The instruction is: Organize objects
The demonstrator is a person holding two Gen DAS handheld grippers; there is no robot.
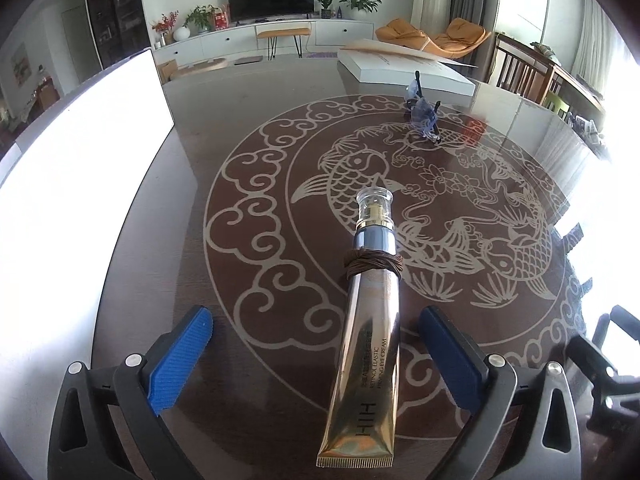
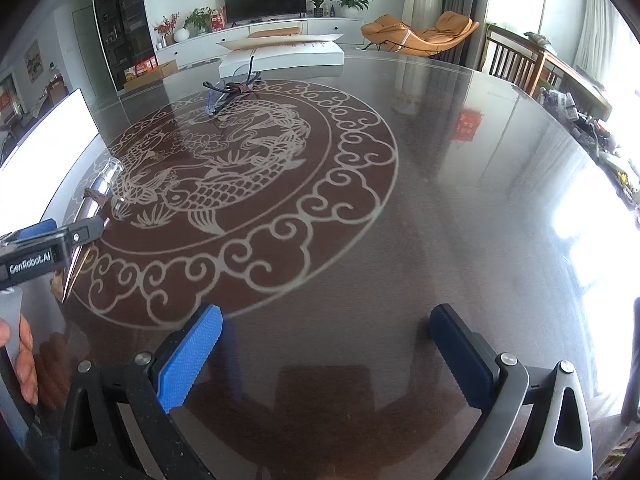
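The left gripper (image 1: 316, 356) stands wide, its blue pads (image 1: 180, 360) well apart on either side of a gold tube (image 1: 366, 356) of eye cream. The tube lies flat on the table (image 1: 168, 280) between the pads and touches neither. Its crimped end is nearest the camera; its clear cap (image 1: 375, 202) points away, over the fish pattern (image 1: 420, 208) inlaid in the tabletop. A brown cord (image 1: 372, 266) is wound around the tube just below its silver collar.

The right gripper (image 2: 326, 356) is also wide, with only bare table between its pads. From this view the left gripper (image 2: 92, 228) shows at the left edge, with the tube (image 2: 94, 200) running out ahead of it and the cap (image 2: 112, 168) farthest. A hand (image 2: 24, 356) shows at the lower left.

Farther across the table, beyond the fish pattern, lies a small tangle of clear blue and black pieces (image 1: 424, 114); what it is cannot be told. Behind that sits a flat white box (image 1: 404, 68) near the far edge. A bright white panel (image 1: 80, 168) stands at the table's left side.
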